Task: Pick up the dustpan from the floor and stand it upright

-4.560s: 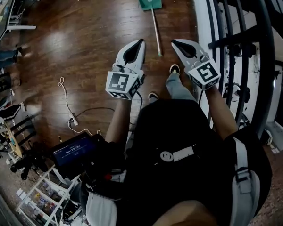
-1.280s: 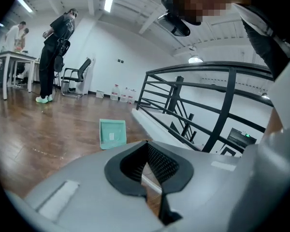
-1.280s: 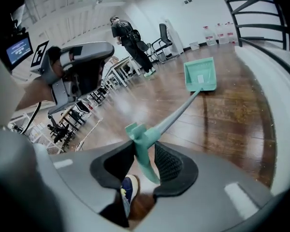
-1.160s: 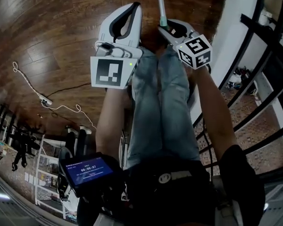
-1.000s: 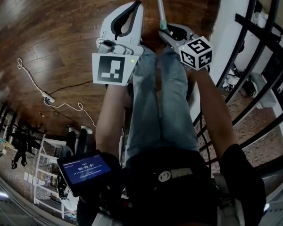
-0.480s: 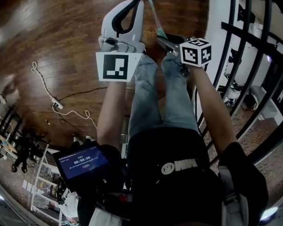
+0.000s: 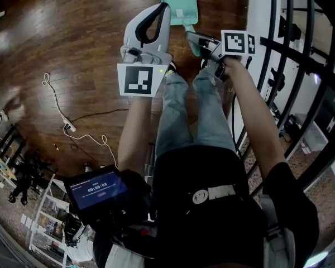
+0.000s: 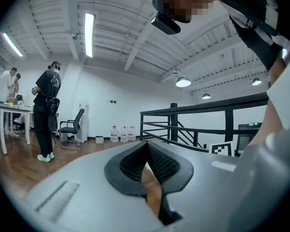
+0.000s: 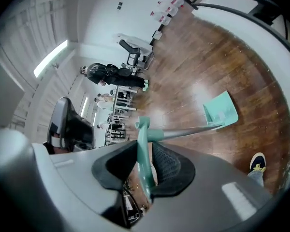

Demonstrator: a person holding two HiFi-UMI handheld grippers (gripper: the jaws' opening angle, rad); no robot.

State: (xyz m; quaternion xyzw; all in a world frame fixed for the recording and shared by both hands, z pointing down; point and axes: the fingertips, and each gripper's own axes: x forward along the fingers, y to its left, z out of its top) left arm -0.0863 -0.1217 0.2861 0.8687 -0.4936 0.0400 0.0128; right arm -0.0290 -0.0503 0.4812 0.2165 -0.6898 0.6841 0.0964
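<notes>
The teal dustpan [image 7: 180, 7] has a long thin handle [image 9: 183, 131] with a teal grip end. My right gripper [image 7: 192, 38] is shut on that grip end, and its jaws have just been closing on it. In the right gripper view the grip stands between the pads [image 9: 166, 163] of the right gripper [image 9: 144, 145], while the pan [image 9: 221, 111] hangs out over the wooden floor. My left gripper [image 7: 166, 5] is just left of the pan, shut and holding nothing. The left gripper [image 8: 146, 146] points level across the room in its own view.
A black railing [image 7: 290, 49] runs close on the right. The person's legs [image 7: 184, 94] are below the grippers. A white cable with a power strip [image 7: 67, 126] lies on the floor at left. A standing person [image 8: 47, 110], a chair [image 8: 72, 127] and water bottles [image 8: 121, 133] are across the room.
The dustpan lay on the floor ahead with both grippers free. Now the right gripper holds its handle end and has rolled. Both grippers have risen, and the pan has come into view.
</notes>
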